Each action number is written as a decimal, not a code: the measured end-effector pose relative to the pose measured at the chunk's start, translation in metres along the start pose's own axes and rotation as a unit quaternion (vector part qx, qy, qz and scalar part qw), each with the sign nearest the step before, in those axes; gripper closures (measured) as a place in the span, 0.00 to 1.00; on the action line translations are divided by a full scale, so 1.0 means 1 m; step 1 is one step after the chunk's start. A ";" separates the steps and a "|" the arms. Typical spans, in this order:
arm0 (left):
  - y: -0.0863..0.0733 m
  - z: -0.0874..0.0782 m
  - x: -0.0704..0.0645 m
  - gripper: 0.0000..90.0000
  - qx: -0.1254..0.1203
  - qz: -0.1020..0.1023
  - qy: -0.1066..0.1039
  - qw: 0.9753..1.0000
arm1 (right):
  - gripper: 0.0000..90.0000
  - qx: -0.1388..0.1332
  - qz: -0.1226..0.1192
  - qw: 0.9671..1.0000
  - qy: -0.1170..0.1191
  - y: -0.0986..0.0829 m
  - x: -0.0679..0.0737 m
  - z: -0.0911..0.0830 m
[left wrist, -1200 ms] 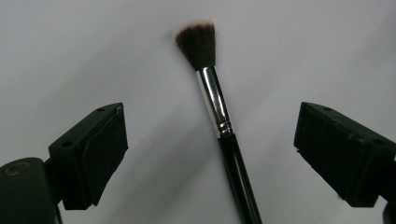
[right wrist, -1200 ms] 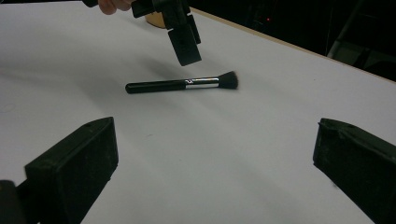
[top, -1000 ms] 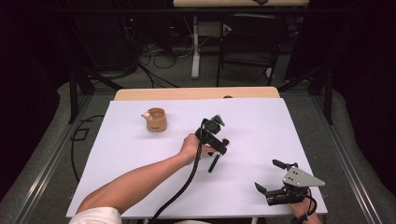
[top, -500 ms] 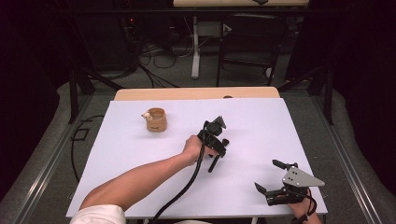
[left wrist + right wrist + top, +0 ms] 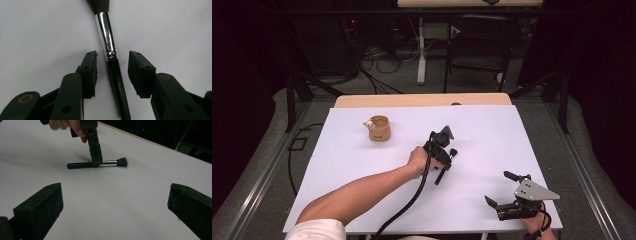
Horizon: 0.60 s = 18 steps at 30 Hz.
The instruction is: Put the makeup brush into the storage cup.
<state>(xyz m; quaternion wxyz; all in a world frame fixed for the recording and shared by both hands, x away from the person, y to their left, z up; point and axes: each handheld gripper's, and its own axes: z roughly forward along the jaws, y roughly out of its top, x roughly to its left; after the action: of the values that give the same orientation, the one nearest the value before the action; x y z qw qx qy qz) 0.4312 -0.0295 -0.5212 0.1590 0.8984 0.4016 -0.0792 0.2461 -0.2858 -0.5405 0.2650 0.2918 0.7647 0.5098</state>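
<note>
Brush [image 5: 110, 47] between left claw's [image 5: 112, 65] jaws

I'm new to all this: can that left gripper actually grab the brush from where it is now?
Probably yes. The left gripper is open with a jaw on each side of the brush, which lies flat on the table, and nothing sits between them.

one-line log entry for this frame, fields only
phase: pre-grasp | left gripper: open, jaws astride makeup brush lying on table | right gripper: open, idle | wooden cup: apart, far left
</note>
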 end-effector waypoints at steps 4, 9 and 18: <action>-0.001 0.003 -0.001 0.70 0.008 0.004 -0.003 1.000 | 0.00 0.000 0.000 1.000 0.000 0.000 0.000 0.000; -0.002 0.005 -0.003 0.76 0.013 0.006 0.001 1.000 | 0.00 0.000 0.000 1.000 0.000 0.000 0.000 0.000; -0.004 0.005 -0.002 0.87 0.011 0.017 0.011 1.000 | 0.00 0.003 -0.002 1.000 0.002 0.000 0.000 0.000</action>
<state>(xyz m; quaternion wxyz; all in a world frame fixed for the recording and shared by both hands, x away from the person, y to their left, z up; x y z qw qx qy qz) 0.4272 -0.0305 -0.5265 0.1455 0.9076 0.3873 -0.0710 0.2460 -0.2857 -0.5405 0.2640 0.2900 0.7675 0.5071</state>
